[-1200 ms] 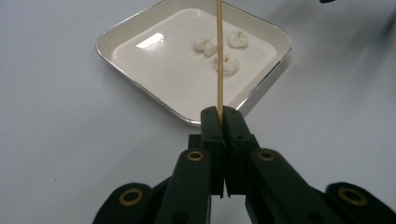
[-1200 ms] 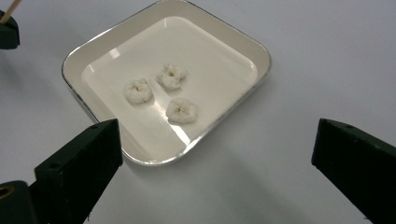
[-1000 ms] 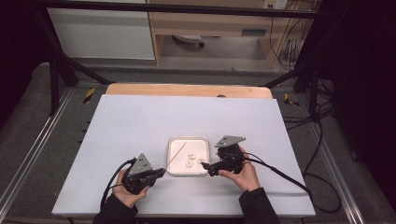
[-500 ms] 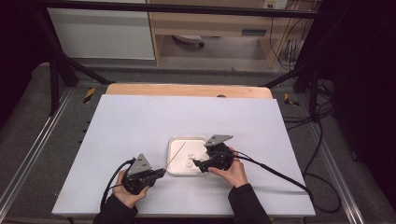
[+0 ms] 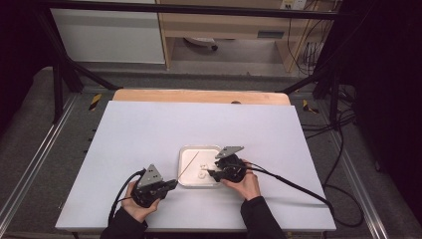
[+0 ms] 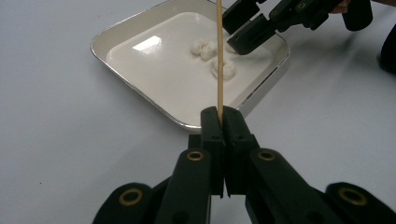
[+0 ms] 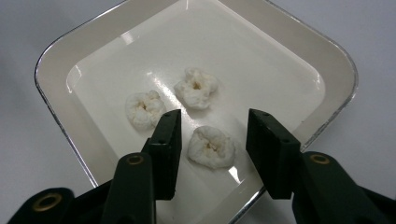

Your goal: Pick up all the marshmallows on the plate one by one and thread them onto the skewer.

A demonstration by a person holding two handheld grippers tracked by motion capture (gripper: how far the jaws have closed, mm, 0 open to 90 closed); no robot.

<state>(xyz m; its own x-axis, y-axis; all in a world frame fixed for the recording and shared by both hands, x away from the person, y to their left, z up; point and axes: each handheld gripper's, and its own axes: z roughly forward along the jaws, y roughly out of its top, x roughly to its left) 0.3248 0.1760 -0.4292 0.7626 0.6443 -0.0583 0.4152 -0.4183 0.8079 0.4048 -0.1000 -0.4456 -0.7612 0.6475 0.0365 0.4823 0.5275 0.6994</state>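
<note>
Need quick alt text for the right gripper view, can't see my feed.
The right tool straddles one white popcorn-like puff in a shallow white tray, its jaws closing but not yet touching it. Two more puffs lie just beyond.

Both grippers are matte black, the left gripper and right gripper each topped by a grey three-cornered plate. Brass-ringed pivots dot the arms behind blocky jaws. Black cables trail off; the sleeves are dark.

The high view looks down from afar; both gripper views sit close, sharing the white tray.
</note>
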